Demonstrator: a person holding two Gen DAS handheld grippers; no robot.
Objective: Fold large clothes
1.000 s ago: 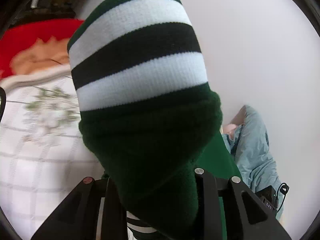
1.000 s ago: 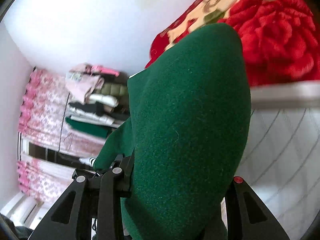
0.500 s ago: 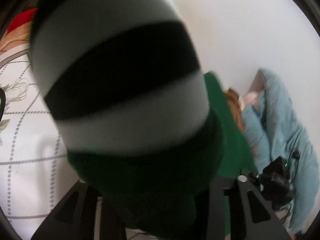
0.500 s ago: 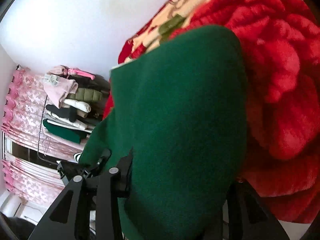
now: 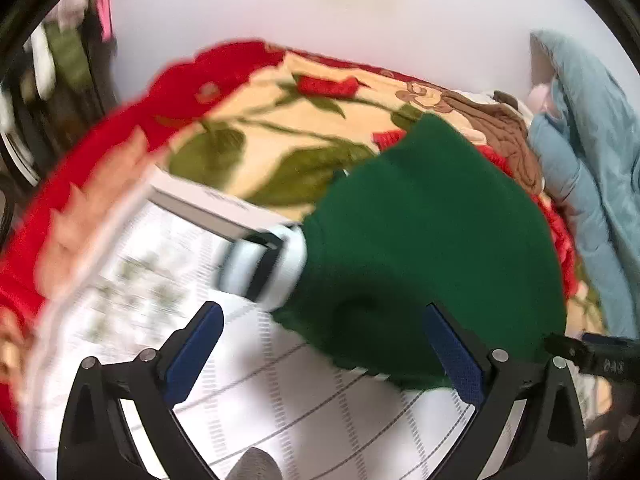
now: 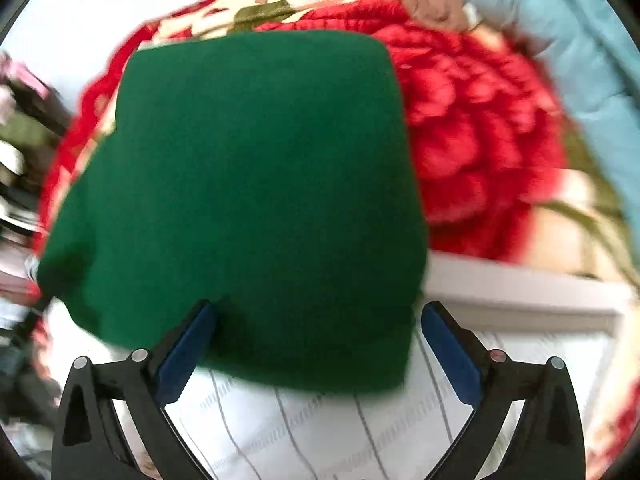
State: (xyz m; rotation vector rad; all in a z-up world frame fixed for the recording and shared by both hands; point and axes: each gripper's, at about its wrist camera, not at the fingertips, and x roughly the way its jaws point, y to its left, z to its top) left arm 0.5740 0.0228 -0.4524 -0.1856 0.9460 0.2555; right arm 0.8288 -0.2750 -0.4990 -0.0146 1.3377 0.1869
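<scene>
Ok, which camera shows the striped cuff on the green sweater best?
The left wrist view: the black-and-white striped cuff sticks out from the green sweater beyond the open fingers, though blurred. The right wrist view shows only plain green sweater body, no cuff.

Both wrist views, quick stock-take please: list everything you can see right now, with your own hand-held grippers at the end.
Dark green fleece garment: one, green with a black-and-white striped cuff, lying on the bed.
Floral plush blanket: one, red and cream with green leaves, behind the garment.
White gridded bedsheet: one, white with grey lines, under the garment's near edge.
Light blue quilted bedding: one, pale blue, far right against the wall.
Stacked clothes: several, blurred, far left.
Left hand-held gripper: black with blue pads, jaws just opened, pads clear of the cloth.
Right hand-held gripper: same, jaws just opened, garment's edge between them unpressed.
</scene>
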